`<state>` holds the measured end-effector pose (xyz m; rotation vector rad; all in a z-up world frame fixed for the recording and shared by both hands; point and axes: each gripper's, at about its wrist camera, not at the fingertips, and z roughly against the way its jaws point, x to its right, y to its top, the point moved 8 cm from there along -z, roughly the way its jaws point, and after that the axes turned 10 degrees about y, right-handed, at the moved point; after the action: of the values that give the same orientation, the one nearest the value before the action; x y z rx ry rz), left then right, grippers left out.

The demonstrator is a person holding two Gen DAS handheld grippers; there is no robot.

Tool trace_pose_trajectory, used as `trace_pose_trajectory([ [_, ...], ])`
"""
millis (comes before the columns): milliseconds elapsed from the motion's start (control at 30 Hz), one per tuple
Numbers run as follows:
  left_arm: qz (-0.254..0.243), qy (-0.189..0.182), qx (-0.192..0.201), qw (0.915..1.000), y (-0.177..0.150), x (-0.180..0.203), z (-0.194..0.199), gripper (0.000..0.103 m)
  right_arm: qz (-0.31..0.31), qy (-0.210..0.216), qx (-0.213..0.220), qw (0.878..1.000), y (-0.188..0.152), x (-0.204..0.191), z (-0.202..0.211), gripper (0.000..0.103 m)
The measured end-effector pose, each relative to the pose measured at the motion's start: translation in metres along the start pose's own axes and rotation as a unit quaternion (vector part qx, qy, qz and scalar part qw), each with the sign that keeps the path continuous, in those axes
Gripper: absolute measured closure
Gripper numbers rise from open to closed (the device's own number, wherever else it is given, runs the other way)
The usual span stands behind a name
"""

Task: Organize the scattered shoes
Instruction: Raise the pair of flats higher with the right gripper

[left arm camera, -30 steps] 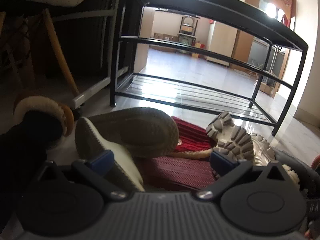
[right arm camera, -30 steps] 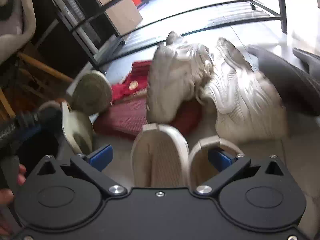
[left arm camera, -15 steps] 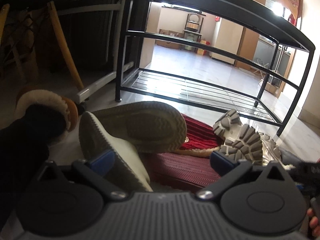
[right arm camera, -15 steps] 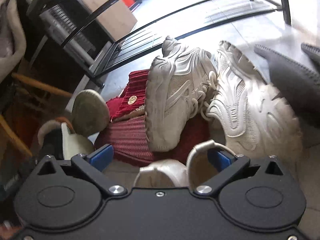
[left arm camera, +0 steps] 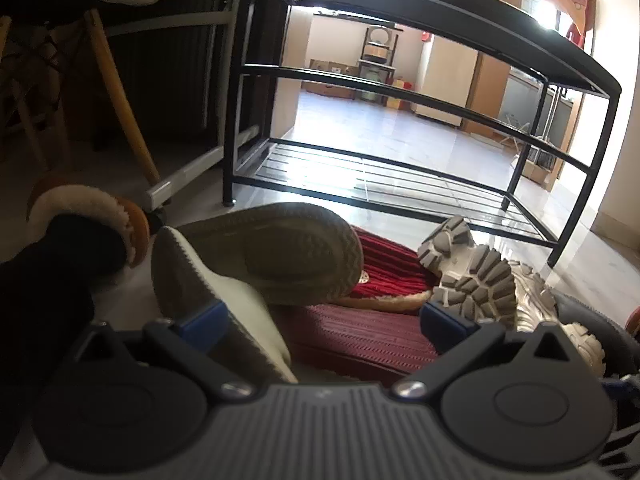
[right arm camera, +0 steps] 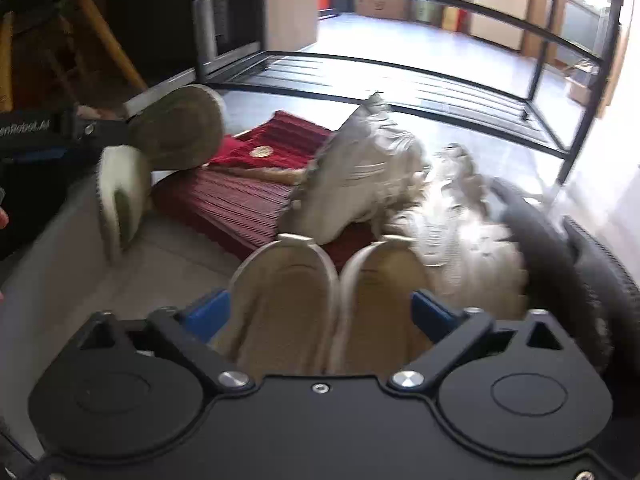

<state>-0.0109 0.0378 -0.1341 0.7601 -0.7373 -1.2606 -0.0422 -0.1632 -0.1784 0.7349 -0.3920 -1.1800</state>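
Shoes lie in a heap on the floor before a black metal shoe rack (left arm camera: 400, 92). In the left wrist view my left gripper (left arm camera: 322, 318) is open over a cream slipper (left arm camera: 224, 312) lying on its side, with a second slipper's sole (left arm camera: 288, 252) behind, red knit slippers (left arm camera: 360, 332) and a white chunky sneaker (left arm camera: 476, 284) sole-up. In the right wrist view my right gripper (right arm camera: 320, 312) is open around the heels of a pair of beige shoes (right arm camera: 288, 300). White sneakers (right arm camera: 360, 184) and dark shoes (right arm camera: 560, 256) lie beyond.
A wooden chair leg (left arm camera: 120, 96) and a dark cabinet stand at the left. A fur-cuffed brown boot (left arm camera: 88, 208) lies at the left. The rack's bottom shelf (right arm camera: 400, 84) is a wire grid, and tiled floor stretches behind it. A wall is at the right.
My left gripper has risen and tilted up a little over the cream slipper. My right gripper has swung left and level, so both beige shoes now lie between its fingers.
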Motion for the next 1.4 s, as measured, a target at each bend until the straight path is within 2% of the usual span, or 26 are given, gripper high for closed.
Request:
trace_pose_trajectory([
  [167, 0.001, 0.005, -0.003, 1.0000, 0.000, -0.002, -0.003, 0.000, -0.027, -0.021, -0.004, 0.999, 0.000, 0.013, -0.018, 0.049],
  [333, -0.011, 0.012, -0.011, 0.9998, -0.003, -0.001, -0.008, 0.000, -0.034, -0.029, 0.004, 0.999, 0.003, 0.019, -0.027, 0.056],
  [500, -0.022, 0.019, -0.018, 0.9994, -0.006, 0.001, -0.013, 0.000, -0.044, -0.036, 0.005, 0.998, 0.005, 0.024, -0.038, 0.053],
  [633, -0.028, 0.022, -0.025, 0.9990, -0.010, -0.002, -0.014, 0.000, -0.048, -0.051, 0.003, 0.997, 0.005, 0.028, -0.046, 0.038],
  [733, -0.030, 0.024, -0.028, 0.9989, -0.011, -0.003, -0.016, 0.000, -0.052, -0.048, 0.007, 0.998, 0.006, 0.029, -0.049, 0.040],
  [833, -0.031, 0.026, -0.034, 0.9986, -0.012, -0.004, -0.018, 0.000, -0.043, -0.042, 0.011, 0.998, 0.008, 0.027, -0.050, 0.049],
  [900, -0.032, 0.028, -0.037, 0.9984, -0.013, -0.004, -0.019, 0.000, -0.034, -0.041, 0.012, 0.999, 0.009, 0.024, -0.050, 0.050],
  [1000, -0.033, 0.030, -0.040, 0.9982, -0.015, -0.005, -0.020, 0.000, -0.033, -0.039, 0.018, 0.999, 0.007, 0.023, -0.047, 0.057],
  [1033, -0.033, 0.030, -0.040, 0.9982, -0.015, -0.005, -0.020, 0.000, -0.030, -0.041, 0.020, 0.999, 0.007, 0.022, -0.046, 0.063],
  [1067, -0.032, 0.031, -0.041, 0.9982, -0.015, -0.006, -0.020, 0.000, -0.026, -0.044, 0.021, 0.998, 0.007, 0.020, -0.045, 0.077],
  [1100, -0.032, 0.031, -0.040, 0.9982, -0.015, -0.006, -0.019, 0.000, -0.022, -0.046, 0.023, 0.998, 0.007, 0.019, -0.044, 0.080],
  [1267, -0.032, 0.030, -0.039, 0.9983, -0.014, -0.006, -0.017, 0.000, -0.041, -0.043, 0.031, 0.998, 0.007, 0.020, -0.039, 0.088],
  [1400, -0.032, 0.030, -0.038, 0.9983, -0.015, -0.006, -0.018, 0.000, -0.048, -0.044, 0.043, 0.997, 0.006, 0.018, -0.030, 0.090],
])
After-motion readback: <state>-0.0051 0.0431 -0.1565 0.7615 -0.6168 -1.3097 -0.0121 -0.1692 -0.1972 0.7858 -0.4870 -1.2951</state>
